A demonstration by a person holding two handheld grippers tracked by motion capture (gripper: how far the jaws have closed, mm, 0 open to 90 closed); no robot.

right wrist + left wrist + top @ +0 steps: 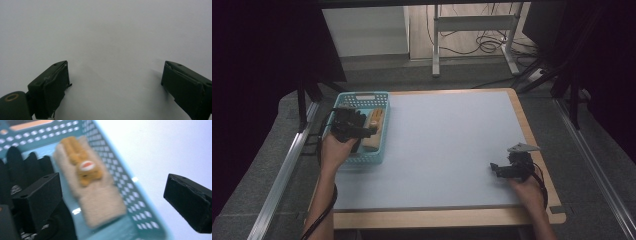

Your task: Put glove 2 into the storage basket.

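While the left gripper hung over the turquoise basket at the tabletop's left edge, its jaws stood wide apart with nothing between them. In the left gripper view the beige glove with an orange plush animal sewn on it lay flat on the basket's floor, directly ahead of the gripper and between the lines of its two jaws. Its long axis ran along the basket's length, cuff toward the gripper and fingertip end away, beside the basket's right wall. To the left of it lay a black glove, touching or very nearly touching the beige one; the picture was too blurred to say which. I judged that any next move on the beige glove would turn on that: it sat straight in front of the open jaws and lower down, so a descent along the glove's own line would reach it.

Further right, the tabletop was bare. At its right edge the right gripper rested low on the surface, well apart from the basket, its jaws also spread and empty, pointing toward the left. The left hand was plainly the nearer one.

I could read no brand, label or writing anywhere.
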